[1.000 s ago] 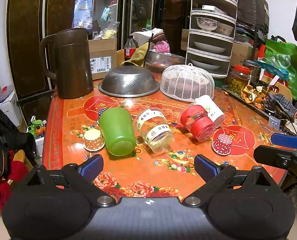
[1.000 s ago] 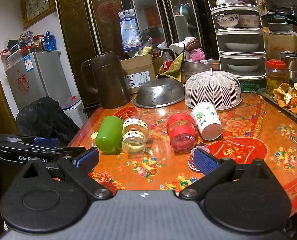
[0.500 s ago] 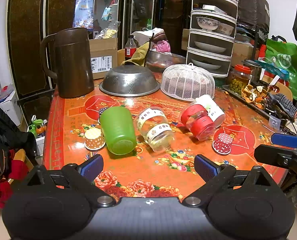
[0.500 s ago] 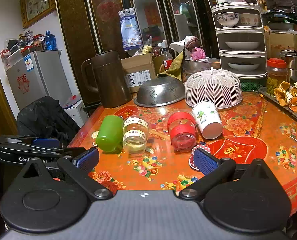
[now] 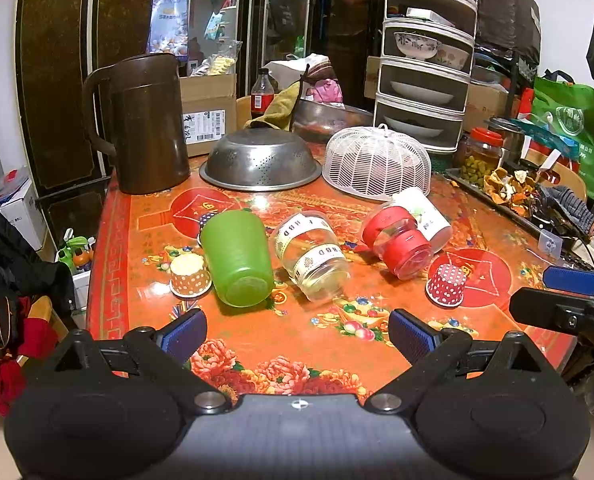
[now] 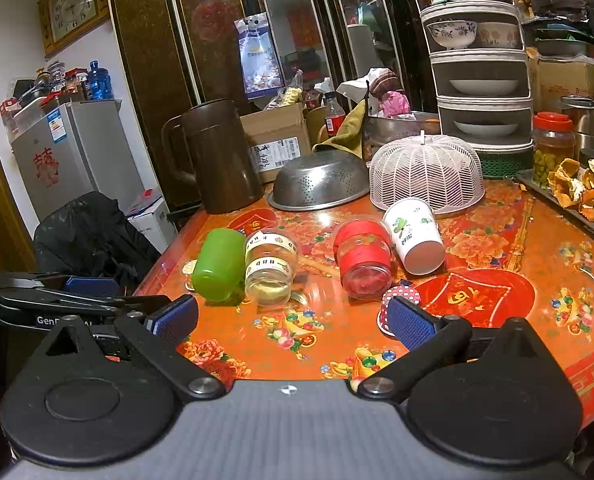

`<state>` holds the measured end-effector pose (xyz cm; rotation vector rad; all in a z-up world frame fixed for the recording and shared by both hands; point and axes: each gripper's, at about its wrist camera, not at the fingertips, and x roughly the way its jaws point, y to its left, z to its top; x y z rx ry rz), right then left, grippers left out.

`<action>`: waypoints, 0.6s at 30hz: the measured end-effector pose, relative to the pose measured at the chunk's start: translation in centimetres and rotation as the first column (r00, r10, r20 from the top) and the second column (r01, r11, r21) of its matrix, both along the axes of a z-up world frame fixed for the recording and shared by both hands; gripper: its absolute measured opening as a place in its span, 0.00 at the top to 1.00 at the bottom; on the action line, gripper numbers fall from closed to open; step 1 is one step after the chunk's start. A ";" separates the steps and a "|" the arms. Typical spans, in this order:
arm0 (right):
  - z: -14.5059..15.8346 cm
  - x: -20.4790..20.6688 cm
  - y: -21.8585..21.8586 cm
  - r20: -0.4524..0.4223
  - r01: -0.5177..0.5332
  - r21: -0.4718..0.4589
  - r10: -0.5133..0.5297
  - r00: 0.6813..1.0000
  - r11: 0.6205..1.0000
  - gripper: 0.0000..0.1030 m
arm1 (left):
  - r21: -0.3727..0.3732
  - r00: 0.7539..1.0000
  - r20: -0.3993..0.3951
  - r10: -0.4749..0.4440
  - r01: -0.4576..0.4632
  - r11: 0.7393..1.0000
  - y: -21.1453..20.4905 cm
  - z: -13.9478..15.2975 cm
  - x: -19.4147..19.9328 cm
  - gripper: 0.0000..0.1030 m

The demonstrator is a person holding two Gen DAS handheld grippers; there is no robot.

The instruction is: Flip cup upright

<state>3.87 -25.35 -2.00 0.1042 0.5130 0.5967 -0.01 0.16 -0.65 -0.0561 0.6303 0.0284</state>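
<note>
Green cup lies on side, mid tabletop, nearer left edge. Left gripper wide open, empty. Right gripper same. Grab cup sideways, tip bottom down slowly.

You had a glossy, patterned table that threw back the lamp glare. At its twelve o'clock sat a dull, perforated metal colander and a white plastic lattice cover. Nearer you lay a matt, translucent green plastic cup, a clear glossy jar and a smooth white paper cup. At ten o'clock stood a smooth brown plastic jug.
</note>
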 end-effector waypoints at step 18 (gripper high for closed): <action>0.0 0.3 0.0 -0.009 0.005 -0.009 -0.005 1.000 1.000 0.01 | 0.001 1.000 -0.001 -0.003 0.003 1.000 -0.2 -0.1 0.0 0.04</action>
